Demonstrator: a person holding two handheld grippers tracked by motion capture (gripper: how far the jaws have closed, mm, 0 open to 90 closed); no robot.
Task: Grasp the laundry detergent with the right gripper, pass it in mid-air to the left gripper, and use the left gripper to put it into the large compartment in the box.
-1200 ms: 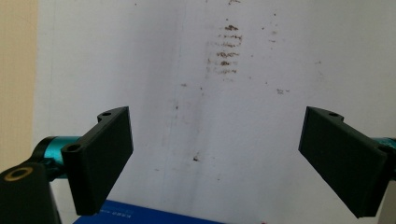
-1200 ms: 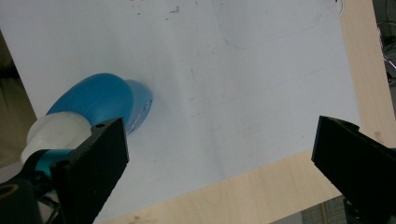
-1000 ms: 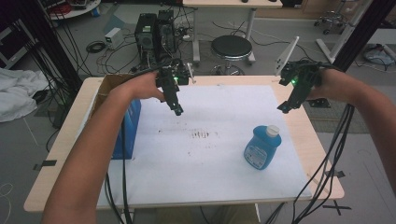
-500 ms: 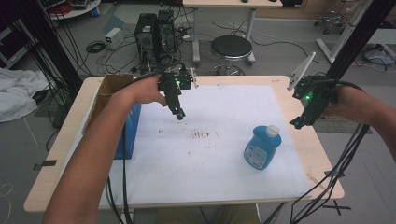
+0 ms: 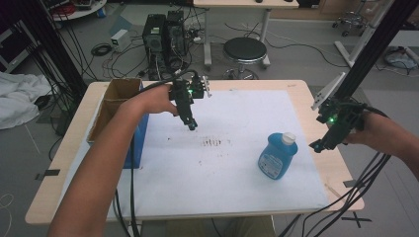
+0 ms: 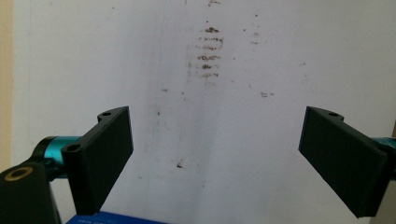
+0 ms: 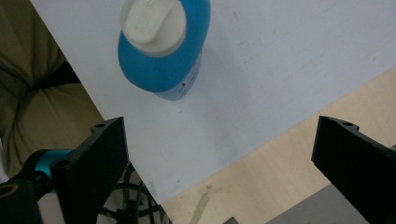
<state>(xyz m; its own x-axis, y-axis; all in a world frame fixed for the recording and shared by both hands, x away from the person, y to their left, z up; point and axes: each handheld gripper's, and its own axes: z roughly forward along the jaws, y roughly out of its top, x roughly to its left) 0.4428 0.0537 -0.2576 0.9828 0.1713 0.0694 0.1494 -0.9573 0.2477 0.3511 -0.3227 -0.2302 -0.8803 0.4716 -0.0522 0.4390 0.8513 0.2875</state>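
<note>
Right gripper (image 5: 316, 146) near the blue bottle (image 5: 277, 156)
Jaws spread wide, empty, at right of the high view; left gripper (image 5: 191, 125) hangs upper centre, jaws likewise apart over the white sheet (image 5: 232, 173).

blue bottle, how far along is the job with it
Nothing looks done yet: the blue bottle stands upright and untouched on the white sheet, cap on. In hand: the right gripper hangs open just beside it. The left gripper hovers open over the stained patch. Reaching, gripping and moving the bottle are left.
</note>
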